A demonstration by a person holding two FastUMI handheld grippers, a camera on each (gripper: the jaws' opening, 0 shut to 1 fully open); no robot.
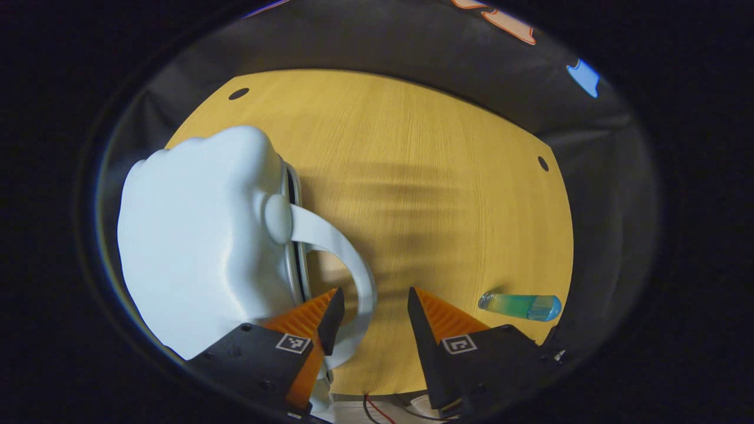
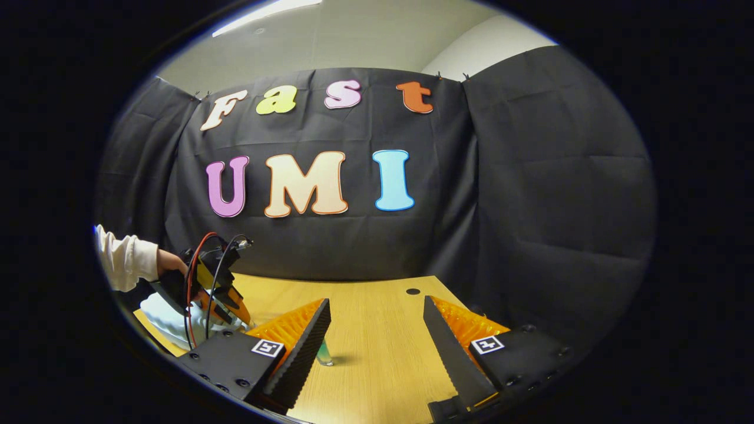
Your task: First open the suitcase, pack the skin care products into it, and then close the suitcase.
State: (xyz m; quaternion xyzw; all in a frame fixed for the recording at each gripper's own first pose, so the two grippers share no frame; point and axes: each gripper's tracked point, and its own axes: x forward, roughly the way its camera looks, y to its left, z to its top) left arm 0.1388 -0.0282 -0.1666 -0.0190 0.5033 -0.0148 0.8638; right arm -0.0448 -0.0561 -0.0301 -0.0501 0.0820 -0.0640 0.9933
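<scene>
A white hard-shell suitcase [image 1: 200, 235] lies on the wooden table [image 1: 424, 176], its two halves together along a dark seam. Its white loop handle [image 1: 347, 247] curves out to the right and passes between the fingers of my left gripper [image 1: 374, 294], close to the left finger; the gripper is open and not pressing on it. A blue-green skin care tube [image 1: 519, 307] lies flat to the right of that gripper. My right gripper [image 2: 376, 301] hovers open over the table with nothing between its fingers. A bit of the greenish tube [image 2: 324, 353] peeks out past its left finger.
In the right gripper view a hand in a white sleeve [image 2: 126, 259] holds the left gripper [image 2: 212, 294] over the suitcase [image 2: 162, 321] at the table's far left. Small dark holes [image 1: 238, 93] mark the tabletop's corners. Black cloth walls stand behind the table.
</scene>
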